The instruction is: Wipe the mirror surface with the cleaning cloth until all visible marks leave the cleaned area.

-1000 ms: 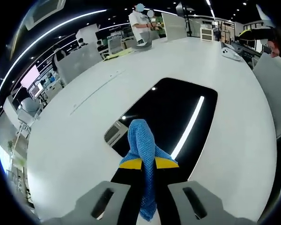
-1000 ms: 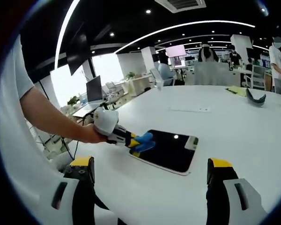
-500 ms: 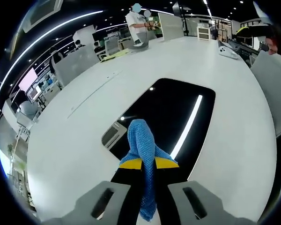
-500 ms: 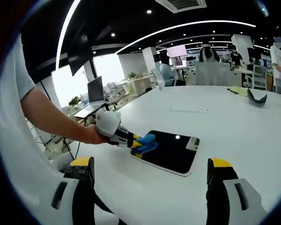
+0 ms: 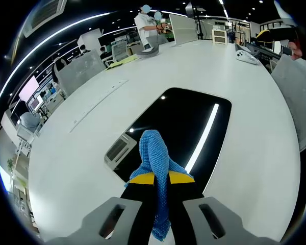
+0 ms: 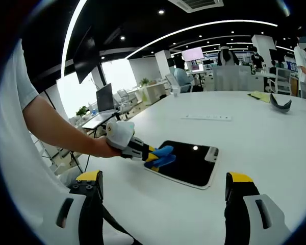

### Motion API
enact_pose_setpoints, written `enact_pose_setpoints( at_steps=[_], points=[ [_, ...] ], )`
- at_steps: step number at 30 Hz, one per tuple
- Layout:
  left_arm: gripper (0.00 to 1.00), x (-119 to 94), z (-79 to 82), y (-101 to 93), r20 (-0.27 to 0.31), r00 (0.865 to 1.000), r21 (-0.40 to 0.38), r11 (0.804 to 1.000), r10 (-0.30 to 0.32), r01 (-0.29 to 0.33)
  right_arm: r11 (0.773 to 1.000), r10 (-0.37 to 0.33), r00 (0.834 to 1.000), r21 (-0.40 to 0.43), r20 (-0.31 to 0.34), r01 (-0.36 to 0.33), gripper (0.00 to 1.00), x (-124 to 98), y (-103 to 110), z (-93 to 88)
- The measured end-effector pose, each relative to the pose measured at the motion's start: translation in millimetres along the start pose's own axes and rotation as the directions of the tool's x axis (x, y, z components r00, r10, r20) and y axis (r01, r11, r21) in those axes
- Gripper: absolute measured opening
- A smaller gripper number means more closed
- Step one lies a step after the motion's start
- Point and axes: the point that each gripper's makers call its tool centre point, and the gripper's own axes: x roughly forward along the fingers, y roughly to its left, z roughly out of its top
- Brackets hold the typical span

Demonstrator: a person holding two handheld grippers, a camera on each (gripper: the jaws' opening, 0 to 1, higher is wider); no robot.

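A dark rectangular mirror [image 5: 183, 127] [image 6: 191, 163] lies flat on the white table [image 5: 92, 153] and reflects ceiling lights. My left gripper [image 5: 161, 178] [image 6: 152, 155] is shut on a blue mesh cleaning cloth [image 5: 154, 153] [image 6: 163, 156], whose bunched end rests at the mirror's near edge. In the right gripper view a person's hand holds that gripper from the left. My right gripper [image 6: 163, 191] hovers open above the table, well back from the mirror, with nothing between its yellow-tipped jaws.
A grey strip [image 5: 99, 97] [image 6: 206, 118] lies on the table beyond the mirror. A dark curved object [image 6: 279, 105] sits at the far right. People, desks and monitors stand past the table's far edge. The person's arm [image 6: 46, 125] fills the left of the right gripper view.
The left gripper with the cloth has slid slightly along the mirror's near edge, and both views have shifted a little. The right gripper stays open and still.
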Motion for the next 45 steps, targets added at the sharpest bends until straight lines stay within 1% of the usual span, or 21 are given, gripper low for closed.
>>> enact_pose_setpoints(
  at_steps=[4, 13, 16, 21, 25, 32, 34, 36, 45],
  points=[
    [0.05, 1, 2.8, -2.8, -0.001, 1.0, 0.01, 1.0, -0.008, 0.008, 1.0, 0.01, 1.0, -0.007, -0.011, -0.01, 1.0, -1, 1, -3.7],
    [0.05, 5, 7.4, -7.8, 0.001, 1.0, 0.015, 1.0, -0.014, 0.014, 1.0, 0.015, 1.0, -0.014, -0.003, -0.015, 1.0, -2, 1, -0.9],
    [0.05, 6, 9.3, -9.9, 0.002, 1.0, 0.018, 1.0, -0.019, 0.019, 0.999, 0.027, 1.0, -0.025, -0.014, -0.028, 1.0, 0, 6, -2.2],
    [0.05, 8, 11.9, -12.1, 0.005, 0.999, 0.025, 0.999, -0.032, 0.032, 0.999, 0.028, 1.0, -0.031, -0.01, -0.029, 1.0, 1, 6, -0.5],
    [0.05, 10, 15.2, -15.5, 0.008, 0.999, 0.025, 0.999, -0.032, 0.032, 0.999, 0.038, 0.999, -0.038, -0.02, -0.039, 1.0, 2, 7, -1.6],
    [0.05, 12, 20.7, -20.5, 0.01, 0.999, 0.028, 0.999, -0.032, 0.032, 0.998, 0.036, 0.999, -0.047, -0.02, -0.037, 1.0, 2, 6, -0.8],
    [0.05, 13, 21.4, -21.3, 0.012, 0.999, 0.03, 0.999, -0.036, 0.035, 0.998, 0.025, 0.999, -0.056, -0.026, -0.027, 1.0, 1, 2, -2.6],
    [0.05, 15, 22.1, -22.0, 0.015, 0.999, 0.029, 0.999, -0.04, 0.039, 0.999, 0.022, 1.0, -0.04, -0.02, -0.023, 1.0, -1, -1, -2.5],
    [0.05, 18, 27.2, -27.5, 0.014, 0.998, 0.041, 0.998, -0.053, 0.052, 0.999, 0.015, 1.0, -0.044, -0.014, -0.016, 1.0, -2, -3, -1.3]
  ],
)
